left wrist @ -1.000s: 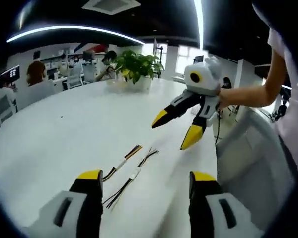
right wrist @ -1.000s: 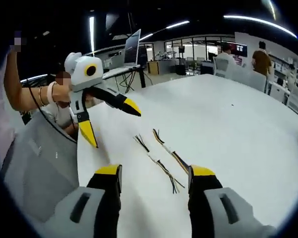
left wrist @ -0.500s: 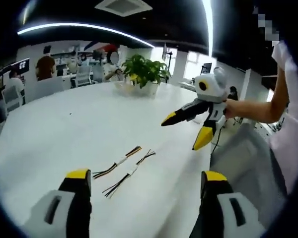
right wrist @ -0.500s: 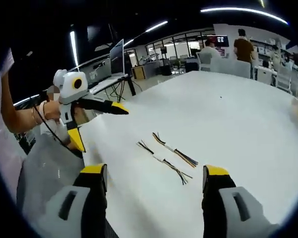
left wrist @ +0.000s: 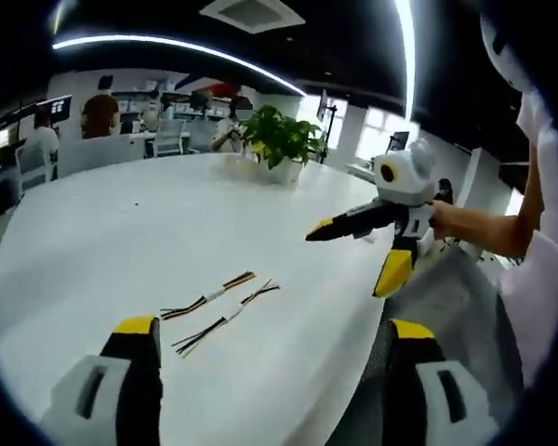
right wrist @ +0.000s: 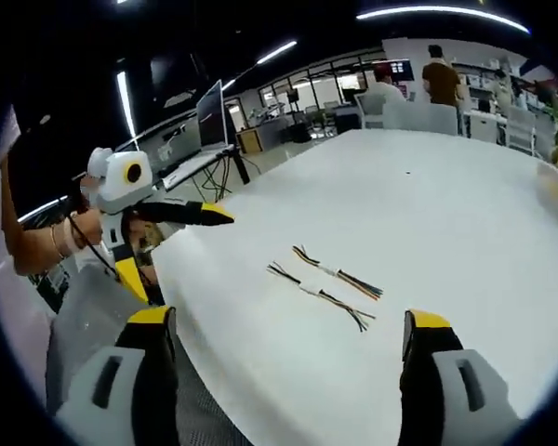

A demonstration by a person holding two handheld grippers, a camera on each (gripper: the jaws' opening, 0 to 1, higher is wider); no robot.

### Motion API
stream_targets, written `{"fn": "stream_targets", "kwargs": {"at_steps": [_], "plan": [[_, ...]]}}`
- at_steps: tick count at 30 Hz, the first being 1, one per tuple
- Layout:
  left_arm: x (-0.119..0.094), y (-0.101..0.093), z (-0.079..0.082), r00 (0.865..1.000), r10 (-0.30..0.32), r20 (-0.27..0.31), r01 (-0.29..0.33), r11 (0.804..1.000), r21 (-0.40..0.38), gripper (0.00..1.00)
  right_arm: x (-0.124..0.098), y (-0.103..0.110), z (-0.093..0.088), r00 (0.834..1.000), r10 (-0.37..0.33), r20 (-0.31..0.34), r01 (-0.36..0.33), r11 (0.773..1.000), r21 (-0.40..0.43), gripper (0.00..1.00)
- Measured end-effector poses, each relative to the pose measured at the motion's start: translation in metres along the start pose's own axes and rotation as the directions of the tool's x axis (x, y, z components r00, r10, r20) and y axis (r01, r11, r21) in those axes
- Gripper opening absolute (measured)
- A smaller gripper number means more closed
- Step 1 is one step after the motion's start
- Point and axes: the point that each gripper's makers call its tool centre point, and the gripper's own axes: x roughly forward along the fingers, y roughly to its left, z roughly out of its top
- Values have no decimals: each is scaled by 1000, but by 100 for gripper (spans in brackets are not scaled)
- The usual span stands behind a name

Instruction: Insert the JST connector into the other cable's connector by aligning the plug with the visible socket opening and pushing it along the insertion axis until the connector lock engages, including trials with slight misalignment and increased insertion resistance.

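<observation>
Two short cables lie side by side on the white table (left wrist: 121,242). One has yellow and orange wires (left wrist: 207,295) with a white connector in the middle; the other has black wires (left wrist: 226,317). In the right gripper view the same two cables (right wrist: 338,274) (right wrist: 318,296) lie ahead of my jaws. My left gripper (left wrist: 272,339) is open, hanging above the table's near edge, apart from the cables. My right gripper (right wrist: 288,325) is open too, and also appears in the left gripper view (left wrist: 358,246). My left gripper shows in the right gripper view (right wrist: 172,242), jaws wide.
A potted plant (left wrist: 277,139) stands at the table's far side. People sit at desks (left wrist: 98,116) in the background. A laptop on a stand (right wrist: 211,116) is beyond the table. A grey chair back (right wrist: 93,316) is near the table edge. A person's forearm (left wrist: 488,228) holds the right gripper.
Both grippers have pulled back from the table and their jaws have spread wider. The cables lie where they were, now farther from the jaws.
</observation>
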Motion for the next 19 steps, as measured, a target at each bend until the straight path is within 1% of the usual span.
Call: {"fn": "stream_targets", "kwargs": {"at_steps": [1, 2, 4, 6, 8, 10, 11, 14, 15, 19], "plan": [[0, -4, 2, 1000, -16, 15, 17, 999, -27, 99, -1, 1, -3, 1000, 0, -12, 0, 1000, 24, 100], [-1, -9, 4, 999, -35, 35, 37, 998, -56, 99, -1, 1, -6, 1000, -2, -16, 3, 1000, 28, 100], [-2, -9, 3, 999, -23, 29, 24, 999, -47, 99, -2, 2, -9, 1000, -9, -14, 9, 1000, 24, 100], [-3, -9, -3, 1000, -2, -6, 1, 1000, -10, 99, -4, 2, -11, 1000, -22, -10, 22, 999, 26, 100], [-3, -11, -6, 1000, 4, -18, -4, 1000, 1, 99, -4, 3, -13, 1000, -26, -7, 26, 999, 39, 100], [-4, -12, -5, 1000, 3, -5, -3, 1000, -30, 99, -2, 5, -16, 1000, -21, -9, 22, 999, 46, 100], [-5, -11, -4, 1000, 13, 9, -12, 998, -56, 99, -2, 7, -17, 1000, -21, -10, 21, 999, 46, 100], [-8, -12, -7, 1000, 29, 10, -28, 998, -59, 99, -2, 9, -16, 1000, -23, 7, 23, 999, 43, 100], [-8, -12, -10, 999, 39, 4, -39, 998, -58, 99, -1, 11, -16, 1000, -24, 15, 23, 998, 55, 100], [-8, -10, -17, 998, 60, -2, -60, 995, -79, 99, -1, 14, -20, 1000, -20, 11, 19, 997, 75, 100]]}}
